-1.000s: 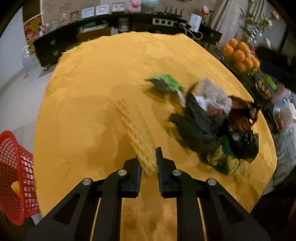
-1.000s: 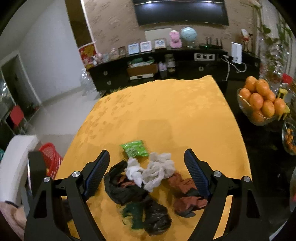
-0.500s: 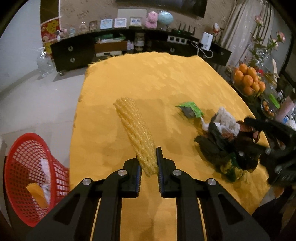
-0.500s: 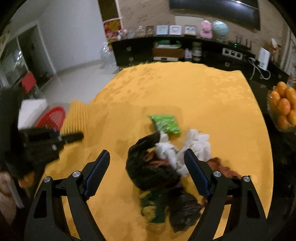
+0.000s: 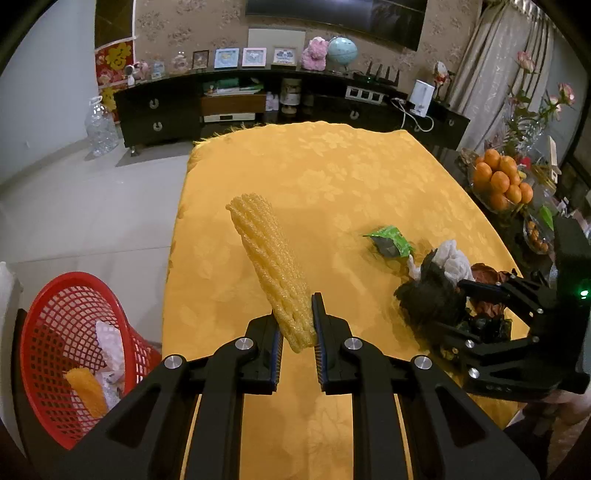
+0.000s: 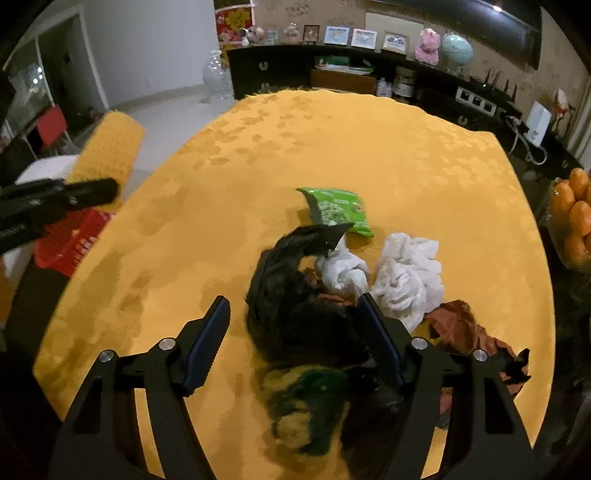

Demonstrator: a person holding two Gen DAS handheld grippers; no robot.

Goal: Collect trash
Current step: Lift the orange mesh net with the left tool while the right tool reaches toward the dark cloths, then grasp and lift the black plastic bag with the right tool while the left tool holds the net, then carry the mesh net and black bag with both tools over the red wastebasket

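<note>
Two grippers at work. Left gripper point(image 5: 297, 332) clamped on only the tail of long yellow foam-net sleeve point(image 5: 271, 264), above the table, short of red mesh basket point(image 5: 70, 350) — could slip out. Right gripper point(image 6: 291, 332) spread wide around crumpled black plastic bag point(image 6: 295, 295) — may snag white tissue wad point(image 6: 410, 280).

Pale tiled floor point(image 5: 92, 206) at left, grey wall point(image 5: 40, 92) behind. Patterned beige wallpaper point(image 5: 177, 29) on the far wall, under a dark screen point(image 5: 332, 14). Long black sideboard point(image 5: 162, 110) below, bearing framed pictures point(image 5: 255, 57), a pink toy point(image 5: 314, 53) and a globe point(image 5: 341, 50). Curtains point(image 5: 491, 74) at right. Counter point(image 5: 351, 166) under a yellow floral cloth, lit dimly from above.
</note>
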